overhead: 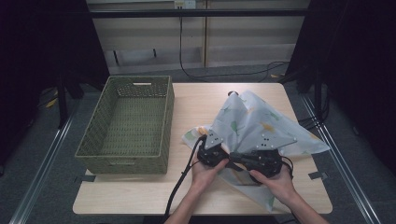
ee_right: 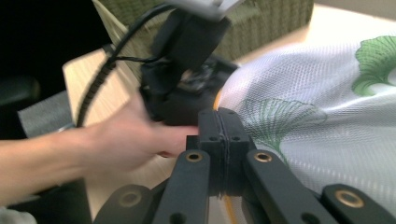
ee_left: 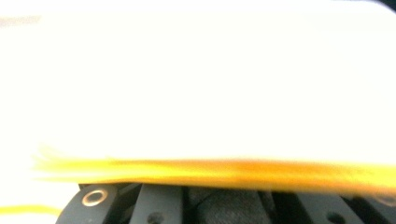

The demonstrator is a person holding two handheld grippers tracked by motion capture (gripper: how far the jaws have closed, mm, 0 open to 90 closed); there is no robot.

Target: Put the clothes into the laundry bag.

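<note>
The table (overhead: 140, 189) is carrying a green woven basket (overhead: 128, 122) on its left half. My white leaf-printed cloth (overhead: 252, 122) is lying tented on the right half. My 2 grippers are meeting at its near edge: right gripper (ee_right: 219, 133) pinching the hem tight, left gripper (overhead: 211, 153) clamping cloth too.

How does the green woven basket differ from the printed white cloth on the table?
The basket is stiff, green and empty; the cloth is soft, white with leaf prints. The basket stands free at the left; the cloth is pinched and lifted by the left gripper and right gripper. Both are on the table.
</note>
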